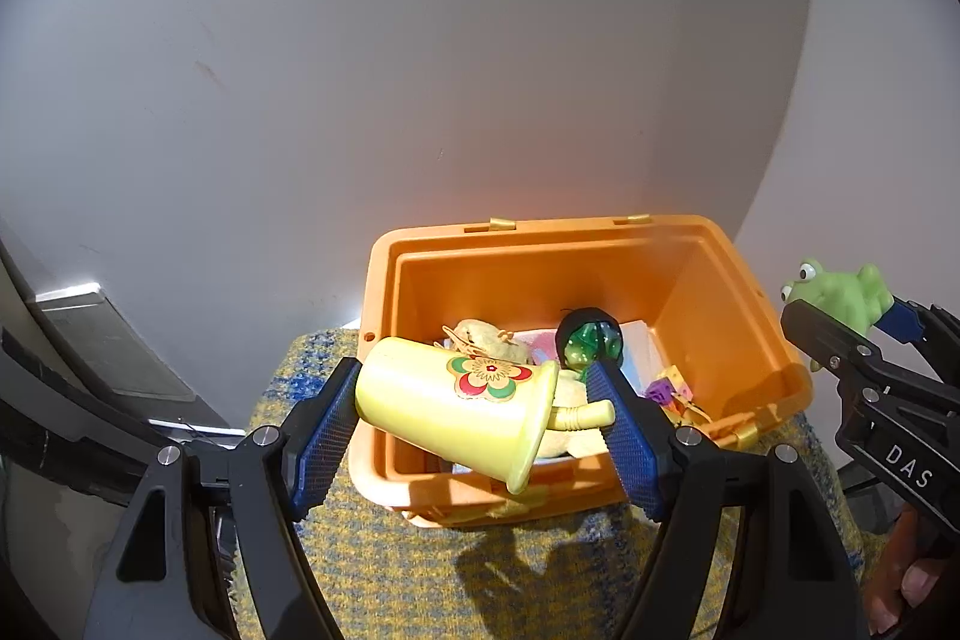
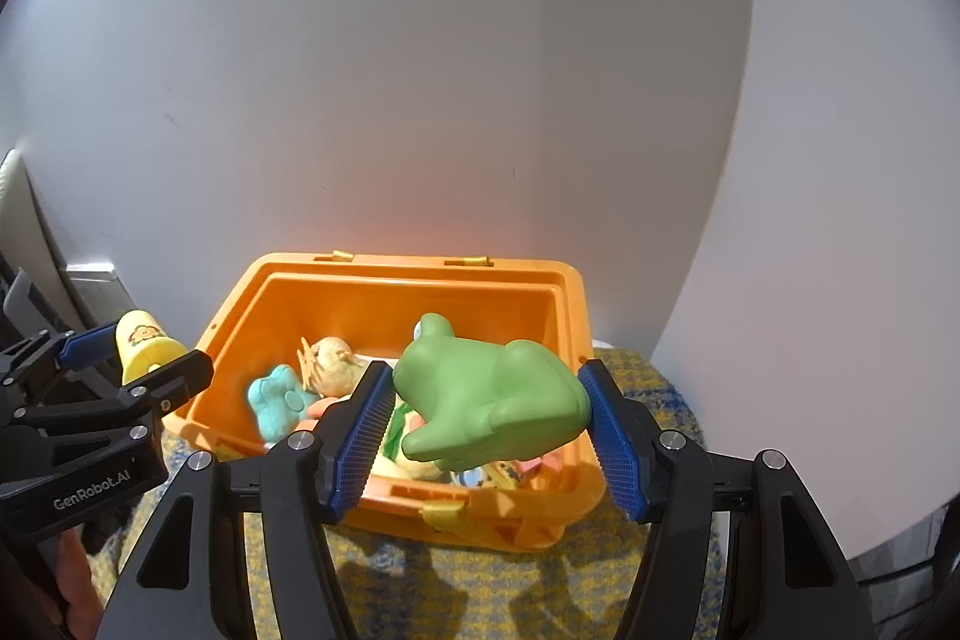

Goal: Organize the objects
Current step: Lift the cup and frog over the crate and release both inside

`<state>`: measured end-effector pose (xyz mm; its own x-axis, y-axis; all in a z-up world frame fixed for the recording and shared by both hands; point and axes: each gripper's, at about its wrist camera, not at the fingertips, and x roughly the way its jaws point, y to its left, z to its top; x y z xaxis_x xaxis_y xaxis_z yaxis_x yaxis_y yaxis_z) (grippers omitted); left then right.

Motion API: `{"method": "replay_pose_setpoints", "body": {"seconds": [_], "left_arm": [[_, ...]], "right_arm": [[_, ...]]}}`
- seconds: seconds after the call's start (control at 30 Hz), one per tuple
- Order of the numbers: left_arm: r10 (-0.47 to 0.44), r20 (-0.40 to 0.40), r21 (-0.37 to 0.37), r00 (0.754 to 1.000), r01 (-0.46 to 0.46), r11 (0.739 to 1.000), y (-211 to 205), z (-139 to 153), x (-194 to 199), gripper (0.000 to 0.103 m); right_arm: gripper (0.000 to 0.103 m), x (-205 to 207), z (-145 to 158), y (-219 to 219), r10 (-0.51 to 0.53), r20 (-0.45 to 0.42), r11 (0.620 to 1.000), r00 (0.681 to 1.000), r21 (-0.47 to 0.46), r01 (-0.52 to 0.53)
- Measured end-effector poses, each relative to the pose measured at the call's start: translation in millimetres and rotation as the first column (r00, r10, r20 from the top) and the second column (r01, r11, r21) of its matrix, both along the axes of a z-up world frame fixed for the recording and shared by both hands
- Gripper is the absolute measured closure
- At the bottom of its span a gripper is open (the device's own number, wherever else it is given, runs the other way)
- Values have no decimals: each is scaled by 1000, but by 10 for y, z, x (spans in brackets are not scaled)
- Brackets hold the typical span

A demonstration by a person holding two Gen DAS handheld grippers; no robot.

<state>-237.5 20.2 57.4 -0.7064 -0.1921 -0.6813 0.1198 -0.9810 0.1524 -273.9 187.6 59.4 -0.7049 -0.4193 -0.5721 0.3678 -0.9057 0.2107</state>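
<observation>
Two toys are on their way in: left gripper [image 1: 480,418] fingers clamp the yellow cup [image 1: 456,409], right gripper [image 2: 486,424] fingers pinch the green frog [image 2: 486,400], both above the half-filled orange bin [image 1: 708,280], neither dropped yet.

The left tongs [image 1: 480,412], at the bottom centre of their own view, stand half apart with both blue pads pressed on a yellow cup [image 1: 456,409] lying crosswise between them; they also show at the lower left of the right view; the right tongs [image 2: 486,418], bottom centre of that view, clamp a green toy frog [image 2: 492,394]; both point forward and downward.
</observation>
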Motion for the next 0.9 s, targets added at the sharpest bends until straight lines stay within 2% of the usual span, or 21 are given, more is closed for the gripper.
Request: {"method": "replay_pose_setpoints", "body": {"seconds": [0.57, 0.6, 0.63, 0.67, 0.7, 0.77, 0.9], "left_arm": [[11, 62, 61, 998, -15, 998, -137, -280, -378, 27], [13, 64, 60, 998, -17, 998, -137, -283, -379, 27], [17, 66, 59, 998, -20, 998, -138, -284, -381, 22], [24, 68, 56, 997, -28, 998, -140, -282, -378, 13], [31, 66, 56, 997, -35, 998, -151, -272, -373, 11], [36, 62, 62, 997, -39, 997, -162, -256, -358, 9], [52, 74, 66, 996, -57, 996, -178, -236, -322, 6]], "right_arm": [[39, -384, -255, -153, 2, 82, 1000, 997, 4, -3], [39, -388, -263, -153, 3, 85, 1000, 996, 4, -3], [39, -388, -268, -154, 3, 88, 1000, 996, 6, -4], [33, -383, -267, -153, 2, 89, 1000, 996, 9, -2], [22, -388, -262, -146, -2, 88, 1000, 996, 11, 1], [12, -343, -230, -115, -24, 69, 1000, 997, 15, 23], [11, -296, -183, -67, -34, 57, 999, 998, 22, 33]]}}
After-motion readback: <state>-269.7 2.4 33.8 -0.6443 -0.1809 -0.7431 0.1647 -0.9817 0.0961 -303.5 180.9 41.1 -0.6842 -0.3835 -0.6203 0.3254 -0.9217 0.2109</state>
